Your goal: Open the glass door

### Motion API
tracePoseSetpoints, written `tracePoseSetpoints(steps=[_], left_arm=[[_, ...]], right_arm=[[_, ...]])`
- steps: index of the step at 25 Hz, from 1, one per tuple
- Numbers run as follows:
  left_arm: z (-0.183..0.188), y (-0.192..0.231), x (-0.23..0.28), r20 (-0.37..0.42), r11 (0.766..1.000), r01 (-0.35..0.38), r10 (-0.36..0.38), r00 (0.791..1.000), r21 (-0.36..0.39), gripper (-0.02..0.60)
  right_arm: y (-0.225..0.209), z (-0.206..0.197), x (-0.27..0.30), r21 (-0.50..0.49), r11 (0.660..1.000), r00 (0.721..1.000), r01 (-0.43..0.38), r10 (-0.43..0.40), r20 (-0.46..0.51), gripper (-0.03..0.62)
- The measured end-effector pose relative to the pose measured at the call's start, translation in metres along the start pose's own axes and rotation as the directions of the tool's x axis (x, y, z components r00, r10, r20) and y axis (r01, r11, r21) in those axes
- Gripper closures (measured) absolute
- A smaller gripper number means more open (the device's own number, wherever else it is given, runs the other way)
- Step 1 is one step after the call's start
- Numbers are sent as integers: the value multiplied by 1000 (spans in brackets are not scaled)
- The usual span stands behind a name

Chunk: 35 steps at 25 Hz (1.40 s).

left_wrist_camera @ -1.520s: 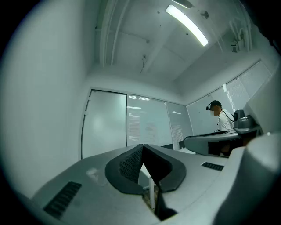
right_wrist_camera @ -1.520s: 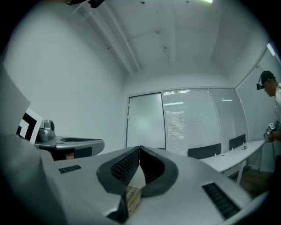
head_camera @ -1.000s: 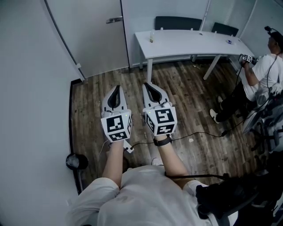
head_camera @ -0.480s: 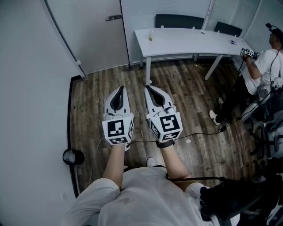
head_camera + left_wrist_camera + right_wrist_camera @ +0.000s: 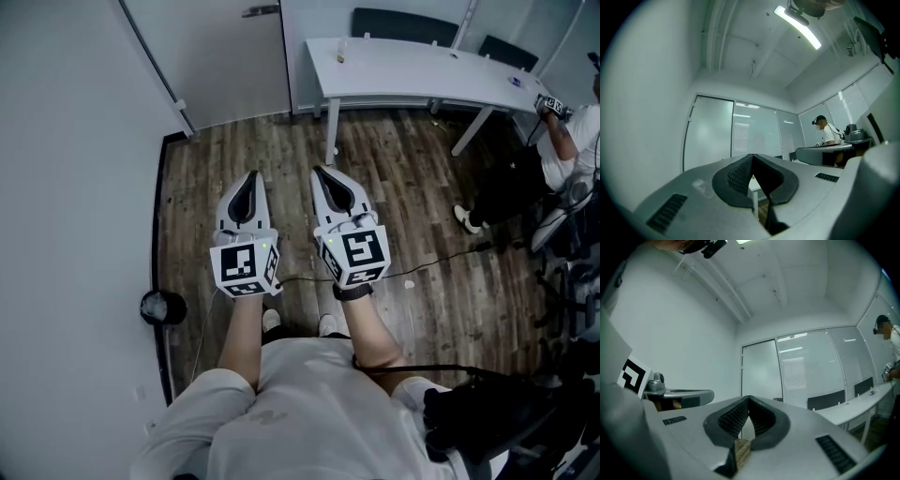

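Observation:
The frosted glass door (image 5: 225,66) stands closed at the far side of the wooden floor, its metal handle (image 5: 261,11) at the top edge of the head view. My left gripper (image 5: 251,174) and right gripper (image 5: 319,171) are held side by side in front of me, pointing towards the door and well short of it. Both are shut with nothing between their jaws. The door (image 5: 708,136) shows pale beyond the shut left gripper (image 5: 752,157) in the left gripper view. In the right gripper view the door (image 5: 761,371) stands behind the shut right gripper (image 5: 749,398).
A white table (image 5: 422,61) with dark chairs (image 5: 408,23) behind it stands right of the door. A second person (image 5: 572,131) sits at the right edge. A black cable (image 5: 441,258) crosses the floor. A white wall (image 5: 75,187) runs along my left, with a black round object (image 5: 162,307) at its foot.
Both grippers have drifted slightly together and stay shut. In the head view the door handle and table now sit higher and further right.

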<state>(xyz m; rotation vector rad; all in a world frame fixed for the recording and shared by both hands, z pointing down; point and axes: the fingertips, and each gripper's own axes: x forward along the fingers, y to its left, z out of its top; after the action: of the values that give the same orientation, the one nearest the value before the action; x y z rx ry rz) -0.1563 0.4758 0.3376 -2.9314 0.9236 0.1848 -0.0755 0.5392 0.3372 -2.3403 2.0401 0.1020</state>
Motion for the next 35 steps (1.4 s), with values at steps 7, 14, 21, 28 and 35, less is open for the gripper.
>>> tracePoseSetpoints(steps=[7, 14, 21, 28, 35], left_arm=[[6, 59, 8, 14, 1000, 30, -30, 999, 0, 580], [2, 146, 2, 31, 999, 39, -39, 999, 2, 580], [-4, 224, -2, 32, 999, 32, -30, 999, -45, 580], [-22, 254, 7, 27, 995, 29, -27, 999, -92, 580], [-45, 266, 56, 27, 996, 33, -31, 999, -79, 580]], right_arm=[[29, 5, 42, -22, 999, 999, 42, -42, 1, 591], [81, -2, 100, -31, 997, 998, 65, -65, 3, 591], [133, -9, 150, -61, 996, 998, 60, -62, -30, 591], [145, -19, 186, -73, 996, 997, 54, -58, -55, 591], [138, -42, 238, -73, 997, 999, 5, -8, -51, 591]])
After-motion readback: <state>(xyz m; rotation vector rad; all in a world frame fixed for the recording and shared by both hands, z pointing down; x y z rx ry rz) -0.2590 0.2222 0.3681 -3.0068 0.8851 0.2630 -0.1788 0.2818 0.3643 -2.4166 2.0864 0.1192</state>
